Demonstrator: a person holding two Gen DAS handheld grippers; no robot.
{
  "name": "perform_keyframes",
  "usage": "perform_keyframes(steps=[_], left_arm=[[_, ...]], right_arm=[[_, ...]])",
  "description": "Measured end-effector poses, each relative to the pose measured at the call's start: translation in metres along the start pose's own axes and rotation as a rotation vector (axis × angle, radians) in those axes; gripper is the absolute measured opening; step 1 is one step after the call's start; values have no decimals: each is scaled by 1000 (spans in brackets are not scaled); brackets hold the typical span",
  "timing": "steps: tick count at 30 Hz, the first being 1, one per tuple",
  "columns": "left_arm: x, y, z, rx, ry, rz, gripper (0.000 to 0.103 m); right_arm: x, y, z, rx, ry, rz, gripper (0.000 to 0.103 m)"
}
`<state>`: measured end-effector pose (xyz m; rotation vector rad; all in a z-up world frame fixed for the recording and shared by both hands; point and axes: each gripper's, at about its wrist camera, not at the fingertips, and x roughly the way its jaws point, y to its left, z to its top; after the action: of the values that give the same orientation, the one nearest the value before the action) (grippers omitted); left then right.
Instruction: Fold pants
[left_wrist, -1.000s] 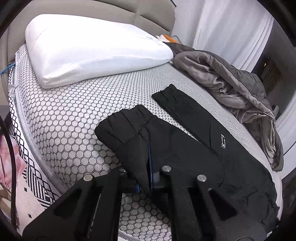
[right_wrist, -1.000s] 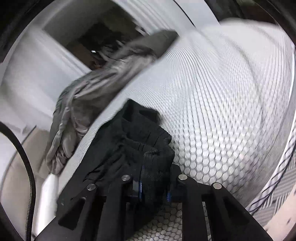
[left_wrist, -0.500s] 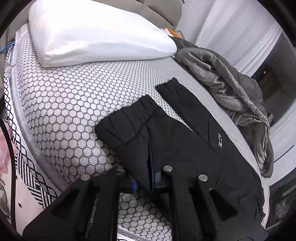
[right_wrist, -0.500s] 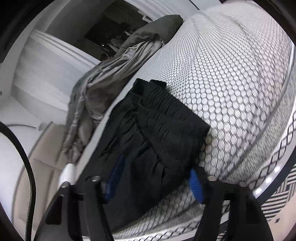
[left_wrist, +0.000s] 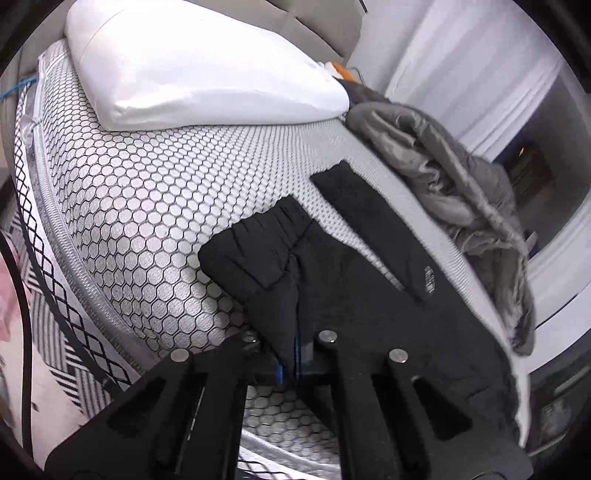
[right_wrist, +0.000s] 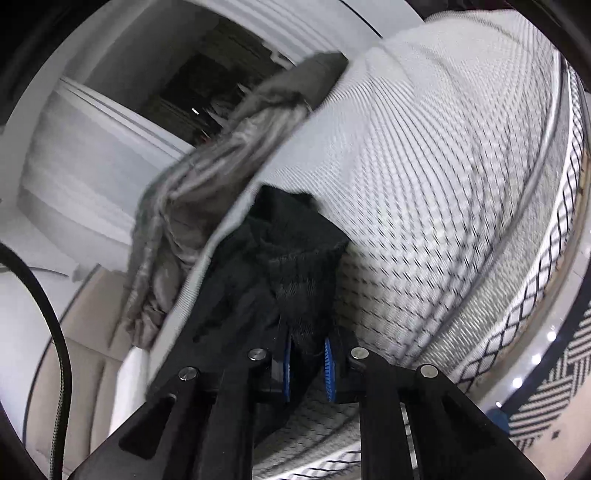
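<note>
mattress (left_wrist: 155, 206) | black pants (left_wrist: 369, 295) | left hand-held gripper (left_wrist: 295, 363), right hand-held gripper (right_wrist: 308, 363), blurred, apparently both pinching pants

R view blurred; pants (right_wrist: 295, 266) partly hidden.

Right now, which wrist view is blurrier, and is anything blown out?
Right wrist: clear motion smear across the white honeycomb-patterned mattress and crumpled grey blanket; the tool stays sharp. Left wrist: mostly crisp, slight smear at the right edge; the white rectangular pillow is overexposed, with little surface detail.
</note>
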<state>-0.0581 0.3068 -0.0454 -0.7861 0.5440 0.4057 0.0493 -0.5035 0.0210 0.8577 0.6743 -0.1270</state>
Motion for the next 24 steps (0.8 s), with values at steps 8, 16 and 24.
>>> perform_keyframes(steps=[8, 16, 24], left_arm=[[-14, -56, 44, 52, -76, -15, 0], [55, -140, 121, 111, -75, 63, 0], [192, -201, 171, 186, -18, 190, 61]], right_arm=[[-3, 70, 29, -45, -175, 11, 12], [73, 137, 97, -121, -187, -47, 12], [227, 161, 155, -104, -92, -217, 57]])
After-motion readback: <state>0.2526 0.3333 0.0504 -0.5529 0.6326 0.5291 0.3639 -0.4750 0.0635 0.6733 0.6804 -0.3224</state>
